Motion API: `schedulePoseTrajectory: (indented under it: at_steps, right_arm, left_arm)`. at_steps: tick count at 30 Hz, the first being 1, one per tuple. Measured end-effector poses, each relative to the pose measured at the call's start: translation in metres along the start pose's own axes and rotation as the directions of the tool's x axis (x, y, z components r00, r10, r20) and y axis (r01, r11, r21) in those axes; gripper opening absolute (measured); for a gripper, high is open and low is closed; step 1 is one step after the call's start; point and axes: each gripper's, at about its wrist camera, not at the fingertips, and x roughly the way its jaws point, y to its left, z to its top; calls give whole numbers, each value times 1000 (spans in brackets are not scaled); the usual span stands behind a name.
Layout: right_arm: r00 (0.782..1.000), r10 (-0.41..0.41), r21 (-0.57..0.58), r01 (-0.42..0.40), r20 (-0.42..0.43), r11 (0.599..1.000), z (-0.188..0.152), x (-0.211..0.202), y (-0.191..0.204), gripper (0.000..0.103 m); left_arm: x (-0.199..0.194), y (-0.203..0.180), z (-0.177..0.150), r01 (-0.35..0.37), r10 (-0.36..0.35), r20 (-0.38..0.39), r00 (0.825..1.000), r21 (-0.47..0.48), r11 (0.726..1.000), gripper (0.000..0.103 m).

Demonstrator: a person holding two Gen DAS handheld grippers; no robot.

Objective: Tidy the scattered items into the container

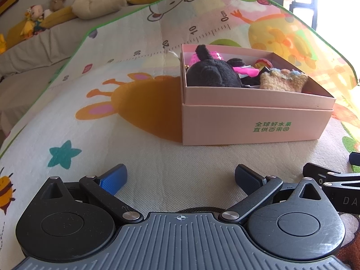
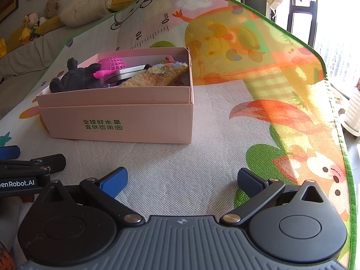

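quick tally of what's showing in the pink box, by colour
black plush toy: 1
pink plastic scoop: 1
tan knitted piece: 1
silver flat case: 1
total in the pink box: 4 clear; smaller bits underneath are too hidden to count

Pink cardboard box with green lettering (image 2: 117,121) sits upright, open. Inside: dark grey plush toy (image 2: 76,78) left, pink plastic scoop (image 2: 111,65) middle, tan knitted item (image 2: 155,75) right.

Box (image 1: 254,121) contents partly hidden behind wall.
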Motion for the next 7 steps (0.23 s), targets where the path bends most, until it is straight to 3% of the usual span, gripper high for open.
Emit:
schedulePoseTrajectory:
  at_steps: [7]
  right_arm:
    - [1000,0,0,0,0,1000,0,0,0,103]
  left_arm:
    - [-1,0,0,-10,10,4,1000,3,1000,103]
